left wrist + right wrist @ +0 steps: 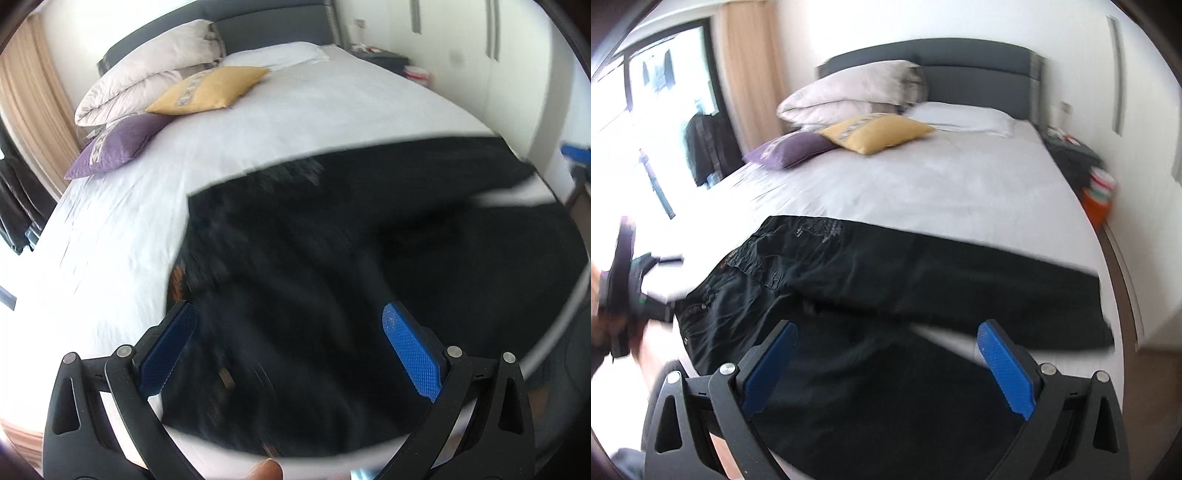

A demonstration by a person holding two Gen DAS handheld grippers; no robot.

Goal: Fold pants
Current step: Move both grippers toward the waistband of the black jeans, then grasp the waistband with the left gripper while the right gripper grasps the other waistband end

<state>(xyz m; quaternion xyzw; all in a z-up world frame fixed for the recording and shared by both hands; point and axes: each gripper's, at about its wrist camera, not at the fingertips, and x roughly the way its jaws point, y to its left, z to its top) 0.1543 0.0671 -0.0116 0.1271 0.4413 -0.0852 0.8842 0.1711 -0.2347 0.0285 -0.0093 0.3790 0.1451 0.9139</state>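
Black pants (886, 280) lie spread flat on the bed (923, 192) for folding, waist toward nine o'clock, while the left hand-held gripper (290, 343) and right hand-held gripper (886, 354) hover spread and empty.

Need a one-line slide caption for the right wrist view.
Right gripper, jaws open, above black pants spread flat on a white bed, legs splayed.

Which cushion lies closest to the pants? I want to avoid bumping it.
The purple cushion, lowest on the bed at the window side. The yellow cushion lies farther up, beside the white pillow.
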